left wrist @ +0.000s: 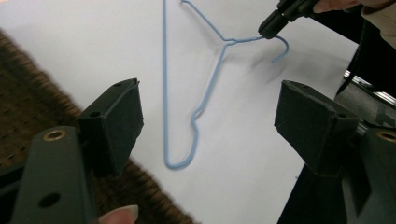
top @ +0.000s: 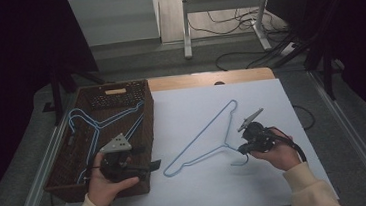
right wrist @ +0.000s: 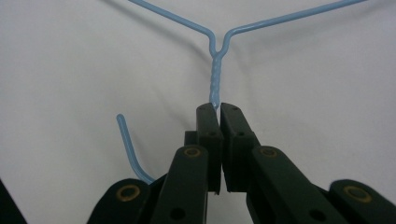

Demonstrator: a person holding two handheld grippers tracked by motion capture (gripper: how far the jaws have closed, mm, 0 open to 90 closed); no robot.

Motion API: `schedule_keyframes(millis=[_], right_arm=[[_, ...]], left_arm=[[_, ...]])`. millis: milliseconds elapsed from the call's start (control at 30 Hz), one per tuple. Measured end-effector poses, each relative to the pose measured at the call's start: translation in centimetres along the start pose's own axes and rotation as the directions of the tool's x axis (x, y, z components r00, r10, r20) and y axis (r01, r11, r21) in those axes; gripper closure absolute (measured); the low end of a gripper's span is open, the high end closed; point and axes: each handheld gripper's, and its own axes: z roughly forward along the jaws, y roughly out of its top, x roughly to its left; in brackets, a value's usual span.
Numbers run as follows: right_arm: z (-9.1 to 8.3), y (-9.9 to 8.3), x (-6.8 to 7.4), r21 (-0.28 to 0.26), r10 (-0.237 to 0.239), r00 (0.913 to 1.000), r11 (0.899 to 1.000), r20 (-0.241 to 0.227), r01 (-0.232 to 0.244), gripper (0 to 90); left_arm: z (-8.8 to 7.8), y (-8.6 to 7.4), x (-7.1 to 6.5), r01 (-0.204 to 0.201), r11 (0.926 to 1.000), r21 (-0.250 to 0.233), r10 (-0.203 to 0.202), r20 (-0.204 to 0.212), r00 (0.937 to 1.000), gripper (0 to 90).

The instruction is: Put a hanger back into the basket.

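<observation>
Basket (top: 135,94) left on table (top: 271,105), hangers (top: 92,126) inside, hanger (top: 201,136) right of it

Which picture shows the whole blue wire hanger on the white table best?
The high view: the whole blue wire hanger shows. The left gripper view cuts off one end of the hanger; the right gripper view gives its twisted neck, where the right gripper pinches it.

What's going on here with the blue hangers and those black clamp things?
A person holds a gripper in each hand. The right gripper is shut on the neck of a blue wire hanger lying on the white table, just below its hook. The left gripper is open, holding nothing, near a wicker basket with more hangers inside.
</observation>
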Motion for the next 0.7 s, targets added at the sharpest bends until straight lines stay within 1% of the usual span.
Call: schedule_keyframes(millis=[100, 300, 500, 533, 700], right_arm=[[-0.3, 0.0, 0.2, 0.003, -0.006, 1.0000, 1.000, 0.001, 0.006, 87.3], [-0.5, 0.0, 0.3, 0.006, -0.010, 0.9999, 1.000, -0.002, 0.010, 87.2], [-0.4, 0.0, 0.2, 0.011, -0.013, 0.9999, 1.000, -0.001, 0.013, 87.3], [-0.4, 0.0, 0.3, 0.010, -0.013, 0.9999, 1.000, 0.000, 0.013, 87.2], [-0.5, 0.0, 0.4, 0.008, -0.011, 0.9999, 1.000, 0.000, 0.011, 87.2]], left_arm=[[0.7, 0.4, -0.3, -0.014, 0.9998, 0.016, 0.014, 0.008, 0.9999, 23.4], [2.5, 0.9, -0.8, -0.023, 0.9986, 0.048, 0.022, 0.018, 0.9996, 23.5], [3.2, 1.0, -0.9, -0.025, 0.9976, 0.065, 0.023, 0.032, 0.9992, 23.9], [3.7, 1.1, -1.0, -0.027, 0.9970, 0.073, 0.023, 0.045, 0.9987, 23.9], [5.0, 1.6, -1.4, -0.027, 0.9956, 0.090, 0.020, 0.080, 0.9966, 24.2]])
